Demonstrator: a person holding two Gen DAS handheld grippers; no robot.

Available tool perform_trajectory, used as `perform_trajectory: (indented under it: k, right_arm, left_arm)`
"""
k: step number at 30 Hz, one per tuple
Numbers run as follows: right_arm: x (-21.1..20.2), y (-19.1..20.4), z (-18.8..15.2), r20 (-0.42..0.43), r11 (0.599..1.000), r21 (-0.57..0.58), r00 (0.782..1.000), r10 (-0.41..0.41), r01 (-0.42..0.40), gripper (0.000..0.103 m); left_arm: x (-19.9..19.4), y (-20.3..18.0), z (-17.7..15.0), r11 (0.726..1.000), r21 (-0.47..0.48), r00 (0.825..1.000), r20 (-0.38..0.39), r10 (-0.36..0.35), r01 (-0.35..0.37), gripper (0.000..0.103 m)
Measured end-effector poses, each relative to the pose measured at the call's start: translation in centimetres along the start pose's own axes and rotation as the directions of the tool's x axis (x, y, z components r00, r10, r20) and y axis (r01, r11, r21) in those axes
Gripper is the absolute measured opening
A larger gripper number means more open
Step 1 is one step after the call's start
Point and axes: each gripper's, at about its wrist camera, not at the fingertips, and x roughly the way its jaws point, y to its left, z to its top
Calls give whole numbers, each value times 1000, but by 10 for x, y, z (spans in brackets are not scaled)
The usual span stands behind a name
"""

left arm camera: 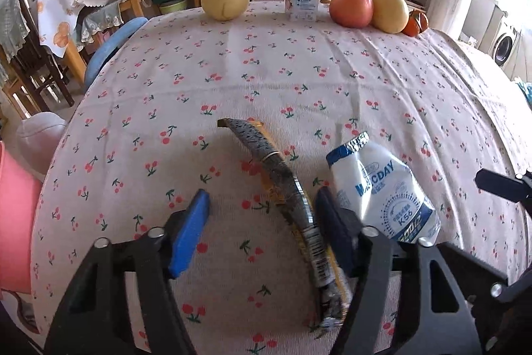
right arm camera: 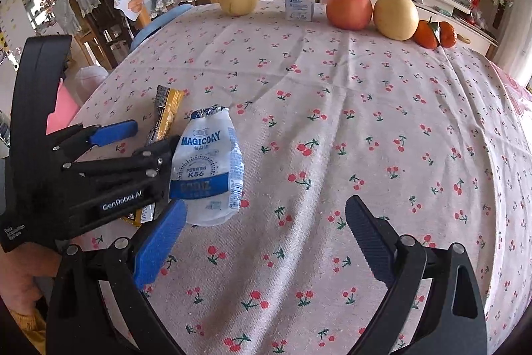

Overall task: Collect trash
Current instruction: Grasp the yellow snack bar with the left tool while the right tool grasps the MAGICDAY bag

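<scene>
Trash lies at the near edge of the cherry-print tablecloth (right arm camera: pixel 332 122): a long dark and yellow wrapper (left arm camera: pixel 282 185) and, just beside it, a crumpled white and blue pouch (right arm camera: pixel 209 168). Left gripper (left arm camera: pixel 261 205) straddles the wrapper, jaws apart, one pad against it, while the right gripper (right arm camera: pixel 266 222) hangs wide open over bare cloth.

A long dark-and-yellow wrapper (left arm camera: pixel 289 188) lies flat just beside a crumpled white-and-blue pouch (left arm camera: pixel 382 188).
</scene>
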Motion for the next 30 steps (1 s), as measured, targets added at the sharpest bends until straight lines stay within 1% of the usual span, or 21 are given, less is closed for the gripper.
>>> perform_trajectory:
  k: [1, 2, 4, 5, 7, 10, 15, 18, 23, 28, 30]
  right_arm:
    - [1, 0, 1, -1, 1000, -1, 1000, 2, -2, 95]
    - [2, 2, 1, 0, 1000, -5, 1000, 4, -4, 95]
    - [4, 5, 2, 3, 1000, -11, 1000, 4, -4, 95]
    - [5, 7, 3, 6, 1000, -15, 1000, 5, -5, 95]
    - [7, 11, 5, 9, 1000, -23, 1000, 10, -10, 95]
    - [11, 17, 7, 12, 999, -38, 1000, 13, -12, 95]
    - [18, 24, 10, 14, 998, -56, 1000, 1, 0, 95]
    - [22, 26, 12, 22, 998, -58, 1000, -9, 11, 95]
    - [27, 28, 13, 24, 998, -59, 1000, -16, 17, 95]
    - [35, 31, 14, 25, 997, -69, 999, -45, 46, 95]
    - [37, 33, 13, 32, 996, -71, 998, -54, 56, 93]
  left_arm:
    - [-1, 0, 0, 1000, 4, 1000, 4, -3, 3, 53]
    - [-1, -1, 0, 1000, 7, 1000, 8, -7, 7, 48]
    - [-2, 1, 0, 1000, 7, 1000, 16, -16, 16, 36]
    - [-2, 3, 0, 1000, 1, 1000, 18, -22, 22, 34]
    - [-2, 7, 0, 999, -12, 999, 18, -35, 35, 24]
    - [-3, 12, -1, 998, -25, 998, 17, -53, 53, 17]
    - [-4, 16, -3, 997, -33, 998, 15, -64, 64, 17]
    - [-9, 20, -3, 997, -39, 997, 30, -65, 66, 17]
    - [-15, 25, -3, 998, -44, 998, 50, -50, 52, 17]
    - [-24, 33, -3, 998, -47, 997, 73, -35, 38, 17]
    - [-27, 36, -4, 998, -50, 996, 83, -29, 33, 17]
